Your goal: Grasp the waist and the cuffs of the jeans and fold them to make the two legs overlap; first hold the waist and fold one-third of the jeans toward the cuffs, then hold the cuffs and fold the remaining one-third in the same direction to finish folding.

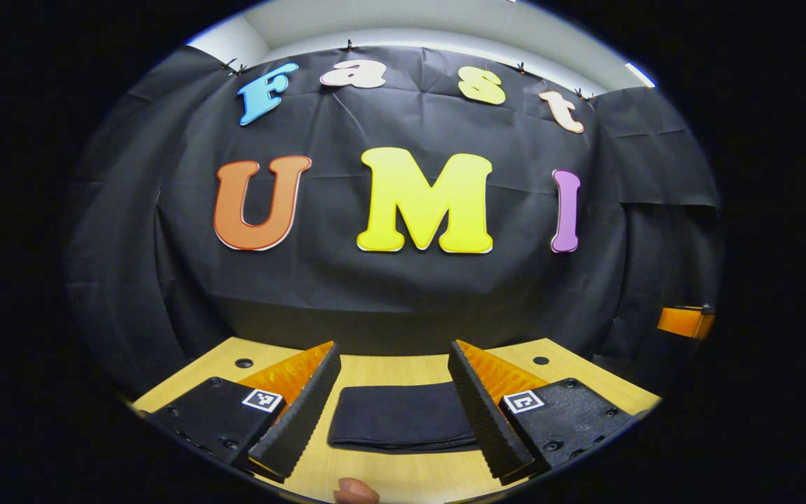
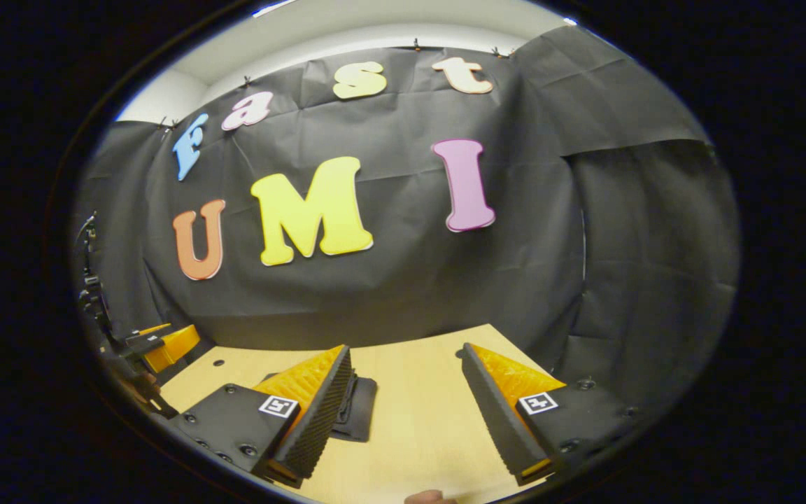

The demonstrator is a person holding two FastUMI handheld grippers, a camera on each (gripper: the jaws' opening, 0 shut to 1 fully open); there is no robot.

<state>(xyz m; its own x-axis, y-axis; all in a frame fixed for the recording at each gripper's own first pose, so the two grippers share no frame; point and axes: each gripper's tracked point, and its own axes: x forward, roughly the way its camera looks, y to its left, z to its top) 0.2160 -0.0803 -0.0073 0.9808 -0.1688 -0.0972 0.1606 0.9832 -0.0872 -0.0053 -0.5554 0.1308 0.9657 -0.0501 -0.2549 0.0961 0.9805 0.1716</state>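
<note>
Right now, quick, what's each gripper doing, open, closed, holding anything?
Left gripper: open, holding nothing, above the folded jeans.
Right gripper: open, holding nothing, over the table.

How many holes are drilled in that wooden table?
2 in the left gripper view: one hole far left, another far right, either side of the folded jeans. Others may be hidden.

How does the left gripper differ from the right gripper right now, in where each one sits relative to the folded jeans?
The left gripper frames the jeans squarely between its fingers; the right gripper has bare table between its fingers, with the jeans off beside one finger. The left gripper faces the wall head-on; the right gripper's view is tilted. Both are open, hold nothing and hang above the table.
</note>
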